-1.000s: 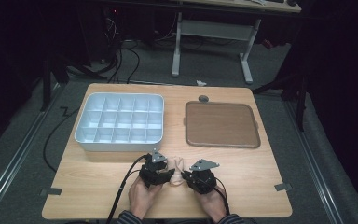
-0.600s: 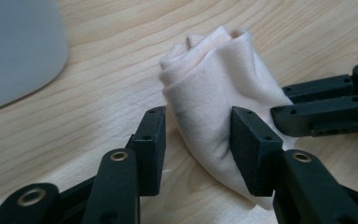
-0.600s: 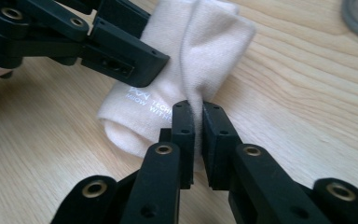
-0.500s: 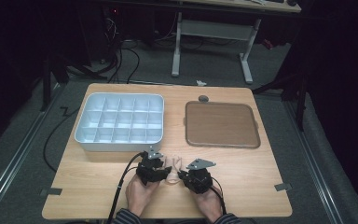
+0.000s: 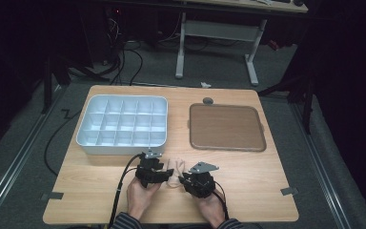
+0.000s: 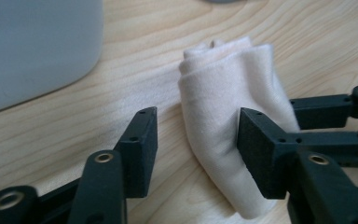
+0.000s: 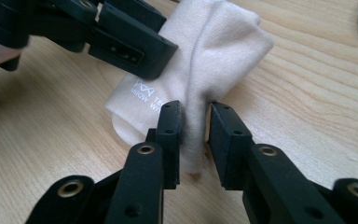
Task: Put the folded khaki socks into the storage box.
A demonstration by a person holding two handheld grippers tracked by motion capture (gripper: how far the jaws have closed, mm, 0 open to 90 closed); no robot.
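Observation:
A folded cream cloth (image 5: pixel 174 172) with small white lettering lies on the wooden table near its front edge, between my two grippers. My left gripper (image 5: pixel 166 173) (image 6: pixel 196 135) has just been opening. The cloth (image 6: pixel 223 116) lies between its jaws against the right pad, and the left pad stands clear of it. My right gripper (image 5: pixel 182 178) (image 7: pixel 196 126) has also just been opening. A raised fold of the cloth (image 7: pixel 205 60) still stands between its jaws, and the pads look slack on it. The two grippers face each other across the cloth.
A pale blue tray (image 5: pixel 124 149) with several compartments stands at the back left, close behind the left gripper. At the back right lies a flat brown tray (image 5: pixel 226 126), with a small grey disc (image 5: pixel 208 100) beyond it. A person's hands hold both grippers.
Both hands have stayed in place at the table's front edge. The cloth between the grippers has settled slightly lower and flatter.

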